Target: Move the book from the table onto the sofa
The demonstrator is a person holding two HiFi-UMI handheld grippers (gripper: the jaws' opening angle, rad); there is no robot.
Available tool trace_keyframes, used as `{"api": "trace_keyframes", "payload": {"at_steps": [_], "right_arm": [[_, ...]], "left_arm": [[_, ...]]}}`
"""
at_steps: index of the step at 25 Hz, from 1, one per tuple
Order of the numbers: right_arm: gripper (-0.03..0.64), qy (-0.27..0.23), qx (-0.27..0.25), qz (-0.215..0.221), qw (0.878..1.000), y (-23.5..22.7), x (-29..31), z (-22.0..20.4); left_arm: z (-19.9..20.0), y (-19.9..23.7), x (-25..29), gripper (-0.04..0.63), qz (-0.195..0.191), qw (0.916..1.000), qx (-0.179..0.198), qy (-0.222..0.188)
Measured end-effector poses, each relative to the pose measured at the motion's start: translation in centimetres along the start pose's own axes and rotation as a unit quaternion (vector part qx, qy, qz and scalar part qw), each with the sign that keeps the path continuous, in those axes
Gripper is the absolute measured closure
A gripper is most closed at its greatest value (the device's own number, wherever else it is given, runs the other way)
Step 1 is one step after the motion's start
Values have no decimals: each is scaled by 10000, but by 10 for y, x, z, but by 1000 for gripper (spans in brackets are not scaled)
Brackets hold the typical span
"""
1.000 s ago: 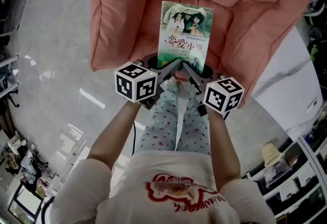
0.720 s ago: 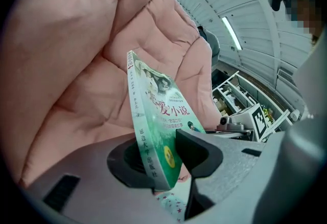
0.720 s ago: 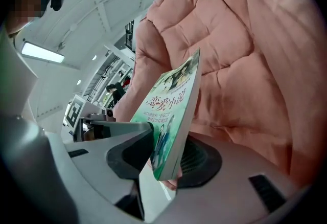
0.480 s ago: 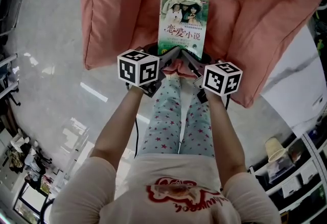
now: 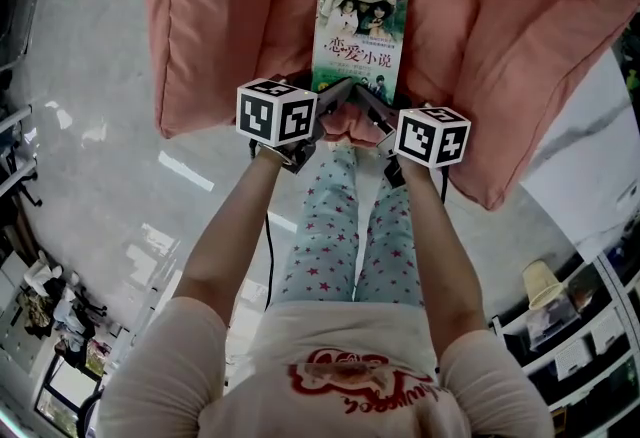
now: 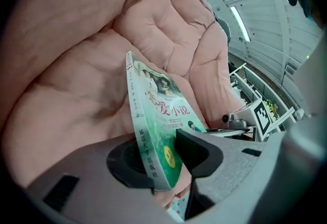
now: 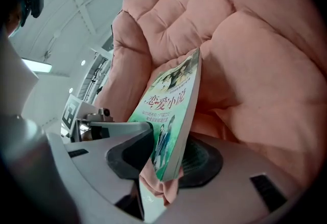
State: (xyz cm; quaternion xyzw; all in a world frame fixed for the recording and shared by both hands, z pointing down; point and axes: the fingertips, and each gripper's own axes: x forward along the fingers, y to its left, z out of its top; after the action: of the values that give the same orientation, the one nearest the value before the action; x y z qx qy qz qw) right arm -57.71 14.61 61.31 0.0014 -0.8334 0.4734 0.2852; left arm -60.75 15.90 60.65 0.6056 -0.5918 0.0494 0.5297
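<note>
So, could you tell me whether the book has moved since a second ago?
Yes. The book has shifted deeper over the sofa seat, farther from the sofa's front edge.

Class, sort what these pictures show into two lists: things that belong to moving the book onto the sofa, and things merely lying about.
Belonging to the job: book; pink sofa; left gripper, shut on the book; right gripper, shut on the book.
Lying about: pale cup; shelves at the right edge of the head view.
</note>
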Motion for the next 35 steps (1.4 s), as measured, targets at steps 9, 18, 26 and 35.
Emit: {"api": "trace_keyframes", "payload": {"at_steps": [9,18,26,35], "right_arm": [[461,49,136,-426,9990,-17,4,-4],[383,30,120,-1443,9895,-27,-3,-6],[350,12,-493,-2059,9773,-22,-20,-7],[372,-878,-723,-1743,9781,45,-96,15]], "left_arm": [[-5,10,11,449,240,9996,-39,132],[-6,16,2,382,1465,9884,370,139],[-10,21,-22,331,2545,9618,1007,-18],[-18,-27,-76,331,2185,9691,1099,-323]]}}
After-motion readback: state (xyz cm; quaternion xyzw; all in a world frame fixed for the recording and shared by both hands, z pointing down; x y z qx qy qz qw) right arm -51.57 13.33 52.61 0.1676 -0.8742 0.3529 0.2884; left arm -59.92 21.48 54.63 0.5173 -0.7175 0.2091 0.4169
